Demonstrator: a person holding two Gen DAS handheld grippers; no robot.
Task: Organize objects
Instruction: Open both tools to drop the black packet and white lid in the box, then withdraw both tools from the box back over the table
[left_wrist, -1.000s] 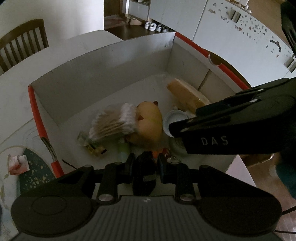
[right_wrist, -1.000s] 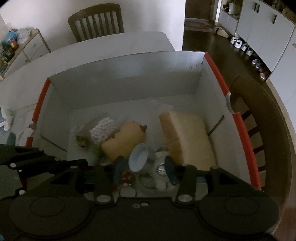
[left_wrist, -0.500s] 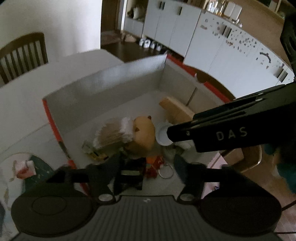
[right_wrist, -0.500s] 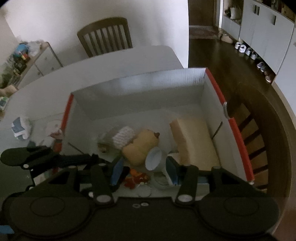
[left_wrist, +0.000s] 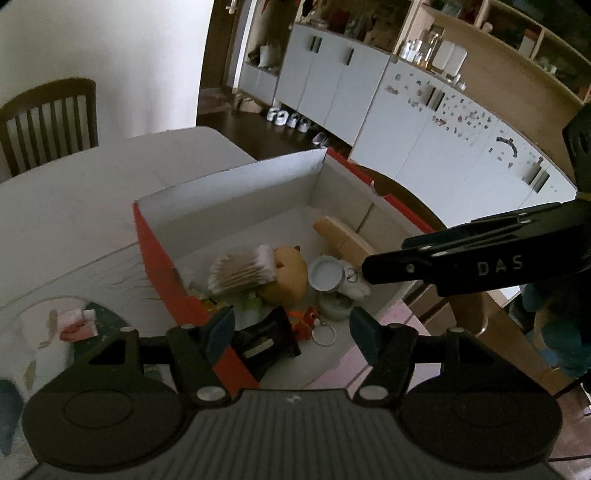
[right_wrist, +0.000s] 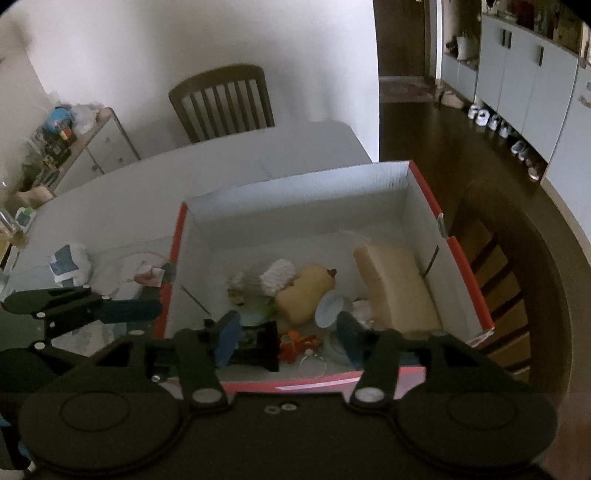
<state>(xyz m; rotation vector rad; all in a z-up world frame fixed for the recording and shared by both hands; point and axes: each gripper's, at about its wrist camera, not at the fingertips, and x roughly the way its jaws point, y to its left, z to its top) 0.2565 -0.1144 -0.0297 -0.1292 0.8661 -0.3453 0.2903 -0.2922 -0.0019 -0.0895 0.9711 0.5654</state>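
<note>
The white table fills the left of both views, with a dark chair at its far edge. On its right part stands the box, red outside and white inside, open on top; its long axis runs from the near red wall to the far white wall.

Along the box's right wall lies a tan block, its long axis pointing from near to far, roughly parallel to that wall. Left of it, near the middle of the floor, lies a yellow plush, long axis slanting toward the far right, its brown tip at the far end. A bundle of swabs rests against the plush's left side, white tips toward the plush. A white round lid stands tilted between plush and block. Near the front wall lie a black case, an orange toy and a ring touching the toy.

Both grippers hang above the box's near edge. The left gripper is spread wide with nothing between its jaws; the right gripper is likewise released and holds nothing.
</note>
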